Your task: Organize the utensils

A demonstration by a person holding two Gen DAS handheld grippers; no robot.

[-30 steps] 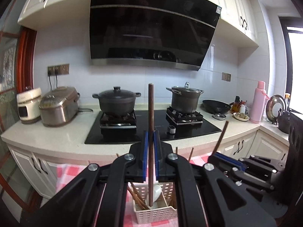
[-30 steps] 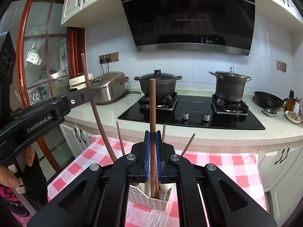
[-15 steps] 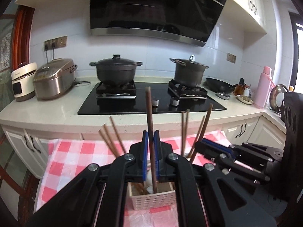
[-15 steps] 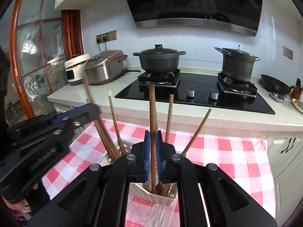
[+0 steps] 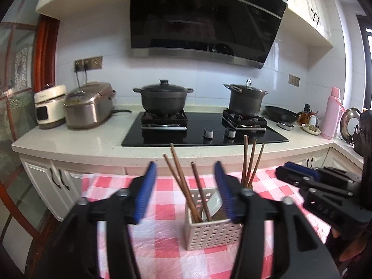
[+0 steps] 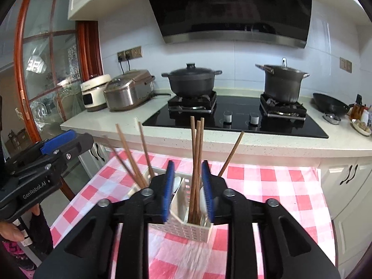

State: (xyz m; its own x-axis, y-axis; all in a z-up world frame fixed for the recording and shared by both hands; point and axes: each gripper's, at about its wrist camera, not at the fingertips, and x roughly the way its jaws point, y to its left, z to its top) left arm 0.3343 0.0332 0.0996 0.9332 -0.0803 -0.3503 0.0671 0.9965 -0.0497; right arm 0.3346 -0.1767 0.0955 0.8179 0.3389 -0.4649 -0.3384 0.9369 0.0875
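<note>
Looking along my left gripper [image 5: 184, 186], I see its blue-padded jaws spreading wide with nothing pinched; the white slotted caddy [image 5: 212, 234] and a clutch of brown chopsticks [image 5: 183, 183] stand in the gap beyond, untouched by the pads. The caddy sits on the red-and-white checked cloth [image 5: 162, 237], toward the cloth's far edge, below the worktop's front edge. A second bundle of chopsticks [image 5: 250, 162] rises from its right-hand side, and a pale spoon [image 5: 215, 203] lies inside.

My right gripper [image 6: 187, 186] is opening too, less far; three chopsticks [image 6: 196, 162] stand upright between its pads without being pressed. From the right wrist view the caddy [image 6: 186, 229] is partly hidden by the jaws, with more sticks leaning out left [image 6: 130, 158] and one leaning right [image 6: 231, 154]. The left gripper's body [image 6: 44, 160] crowds the left edge, a hand [image 6: 10, 230] beneath it.

Behind, on the worktop [image 5: 93, 139], are a black hob [image 5: 204, 134] carrying a lidded casserole [image 5: 162, 97] and a taller stockpot [image 5: 246, 100], two rice cookers [image 5: 88, 104] at the left end, and a wok [image 5: 281, 114] and pink flask [image 5: 331, 114] towards the right corner. The range hood [image 5: 204, 18] hangs overhead.
</note>
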